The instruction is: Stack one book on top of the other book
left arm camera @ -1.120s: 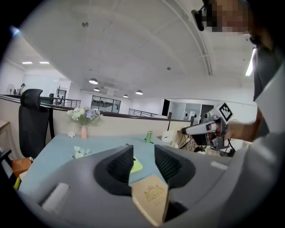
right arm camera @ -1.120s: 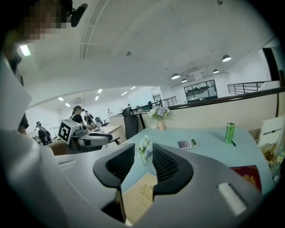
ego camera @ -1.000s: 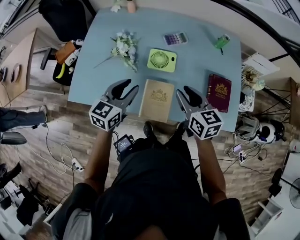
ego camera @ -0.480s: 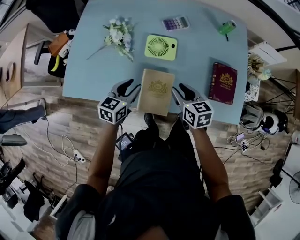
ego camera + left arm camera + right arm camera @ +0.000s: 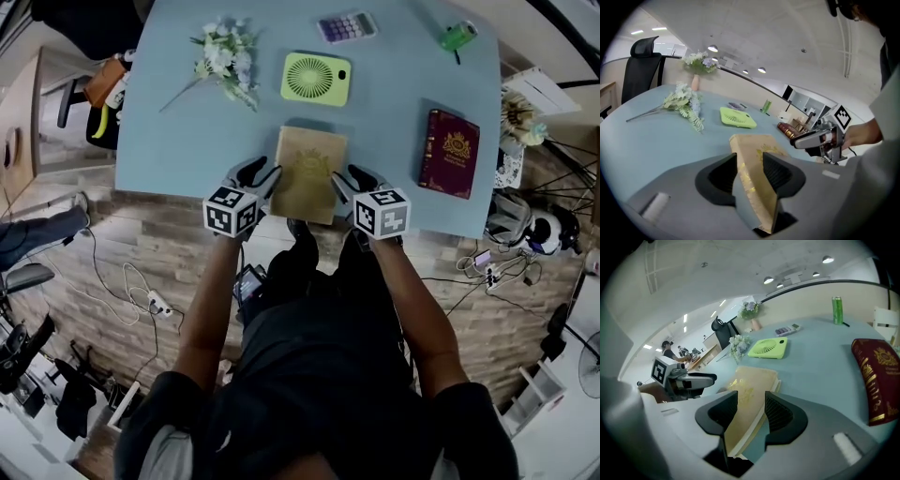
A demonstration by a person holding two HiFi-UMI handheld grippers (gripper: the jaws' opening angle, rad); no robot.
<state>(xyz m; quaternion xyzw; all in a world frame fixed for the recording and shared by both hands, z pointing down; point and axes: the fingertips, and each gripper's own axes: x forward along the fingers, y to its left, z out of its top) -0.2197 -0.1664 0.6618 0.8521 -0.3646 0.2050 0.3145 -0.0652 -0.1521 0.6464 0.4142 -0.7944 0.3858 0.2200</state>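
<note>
The light blue surface carries everything, and the person stands at its near edge with a gripper in each hand. The left gripper and the right gripper sit at the near end of the tan book, one on each side.

The tan book lies flat with its gold emblem up and its near end at the surface's near edge. The left gripper view shows its near left corner between the left fingers. They stand wide and straddle the corner, one beside the book's side and one over the cover. The right fingers are opening, with the near right corner between them and a gap on either side.

The maroon book lies flat near the right edge, well apart from the tan one, so the two are not yet stacked.

Beyond the tan book lies a lime green flat fan. A spray of white artificial flowers lies to its left. Farther back are a small calculator and, towards the right corner, a green can.
</note>
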